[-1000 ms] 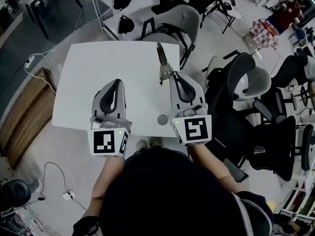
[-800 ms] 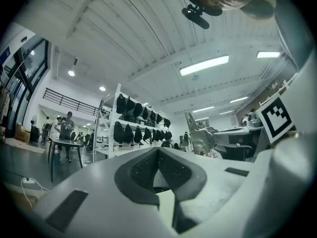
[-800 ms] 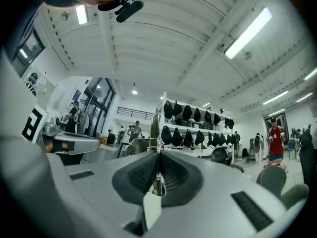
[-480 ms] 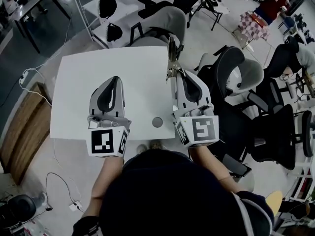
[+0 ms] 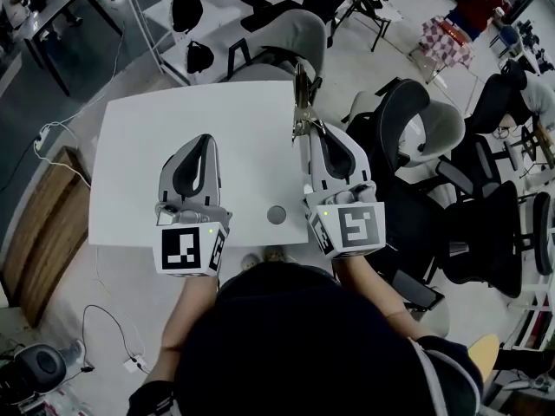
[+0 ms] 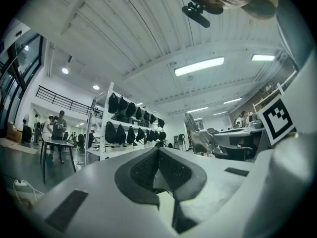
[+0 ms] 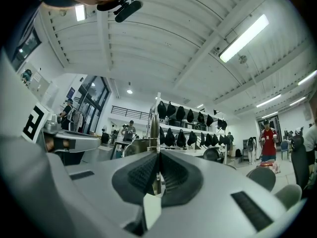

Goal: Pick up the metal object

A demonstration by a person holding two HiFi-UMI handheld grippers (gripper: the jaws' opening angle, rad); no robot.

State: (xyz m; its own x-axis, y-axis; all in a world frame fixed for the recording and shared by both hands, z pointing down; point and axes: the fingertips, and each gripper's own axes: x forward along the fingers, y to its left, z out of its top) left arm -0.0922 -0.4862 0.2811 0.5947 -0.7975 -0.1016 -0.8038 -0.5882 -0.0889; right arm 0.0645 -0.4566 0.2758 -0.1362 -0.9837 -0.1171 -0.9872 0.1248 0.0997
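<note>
The metal object (image 5: 301, 102) is a long, thin steel tool. It sticks forward out of my right gripper (image 5: 308, 133), which is shut on its near end above the right edge of the white table (image 5: 173, 120). In the right gripper view the tool's shaft (image 7: 154, 128) rises upright between the black pads of my right gripper (image 7: 157, 155). My left gripper (image 5: 205, 141) hovers over the table's middle, shut with nothing between its pads. In the left gripper view the left gripper (image 6: 158, 150) has its tips together, and the metal object (image 6: 199, 136) shows to the right.
A small round grey disc (image 5: 277, 214) lies on the table near its front edge, between the grippers. Office chairs (image 5: 416, 128) crowd the table's right side, and another chair (image 5: 286, 42) stands behind it. A wooden panel (image 5: 35, 224) and cables lie on the floor at left.
Both grippers have risen a little and moved forward. The metal object went with the right gripper, and its tip now reaches past the table's far edge. Nothing has moved over the last half second.
</note>
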